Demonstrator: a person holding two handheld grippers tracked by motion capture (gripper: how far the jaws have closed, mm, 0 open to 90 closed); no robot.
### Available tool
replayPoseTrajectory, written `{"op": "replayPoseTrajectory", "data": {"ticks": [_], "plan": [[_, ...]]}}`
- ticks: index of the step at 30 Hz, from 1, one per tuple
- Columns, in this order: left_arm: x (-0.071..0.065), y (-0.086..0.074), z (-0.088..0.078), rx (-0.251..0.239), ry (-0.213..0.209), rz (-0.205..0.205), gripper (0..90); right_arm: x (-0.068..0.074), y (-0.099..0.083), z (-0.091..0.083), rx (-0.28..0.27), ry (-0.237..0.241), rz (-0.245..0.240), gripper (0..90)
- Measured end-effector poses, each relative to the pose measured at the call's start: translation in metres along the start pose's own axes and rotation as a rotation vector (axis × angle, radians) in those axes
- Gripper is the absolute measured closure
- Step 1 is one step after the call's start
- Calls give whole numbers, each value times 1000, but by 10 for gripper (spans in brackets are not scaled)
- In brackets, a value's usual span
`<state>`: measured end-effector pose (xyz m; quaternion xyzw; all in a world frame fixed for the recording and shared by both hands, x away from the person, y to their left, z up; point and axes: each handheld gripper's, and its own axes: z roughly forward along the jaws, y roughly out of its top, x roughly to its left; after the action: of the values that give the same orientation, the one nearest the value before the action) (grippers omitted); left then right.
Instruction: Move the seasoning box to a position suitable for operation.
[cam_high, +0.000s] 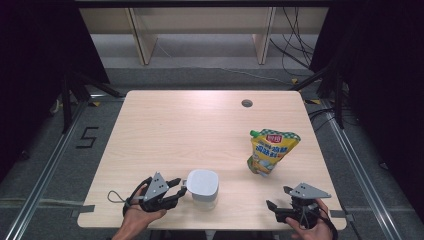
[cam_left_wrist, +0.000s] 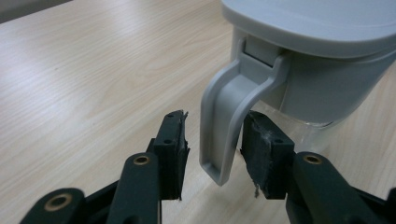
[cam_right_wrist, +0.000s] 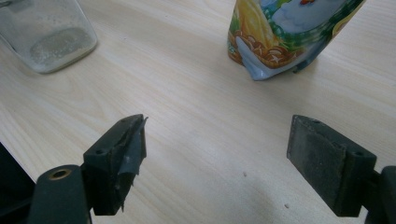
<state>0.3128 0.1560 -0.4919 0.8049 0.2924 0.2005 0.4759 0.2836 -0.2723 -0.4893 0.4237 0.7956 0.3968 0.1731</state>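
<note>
Pitcher (cam_high: 202, 188) stood near the front edge of the bench (cam_high: 165, 125), grey lid on, clear body, its handle (cam_left_wrist: 224, 130) pointing at our left gripper (cam_high: 176, 189). We had the left fingers (cam_left_wrist: 172, 154) straddling that handle, one each side; the far pad looked to be touching it, the near pad stood off with a visible gap, so not clamped, loose around it. No earlier frame, so we logged it as released. To do this step well, we judged we should push in deeper so the pads met the handle's straight middle, not its free lower tip, then squeeze square and keep the pitcher upright. Right gripper (cam_high: 280, 210) sat idle at the front right, fingers spread wide, nothing between. Counts: one pitcher, one handle, one yellow refill pouch (cam_high: 270, 150) standing well right, two grippers.
</note>
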Motion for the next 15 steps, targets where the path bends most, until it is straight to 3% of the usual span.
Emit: {"op": "replayPoseTrajectory", "data": {"ticks": [2, 4, 8, 11, 15], "plan": [[1, 1, 4, -1, -19, 8, 601, -1, 1, 0, 4, 1, -7, 207], [2, 2, 9, -5, -50, 30, 608, 2, 0, 2, 5, 13, 27, 208], [5, 2, 13, -17, -79, 50, 641, 2, 0, 2, 7, 10, 21, 208], [5, 1, 15, -13, -87, 38, 690, 2, 0, 1, 12, 12, 26, 208], [5, 1, 10, 9, -120, 20, 685, 2, 0, 0, 14, 16, 23, 207]]}}
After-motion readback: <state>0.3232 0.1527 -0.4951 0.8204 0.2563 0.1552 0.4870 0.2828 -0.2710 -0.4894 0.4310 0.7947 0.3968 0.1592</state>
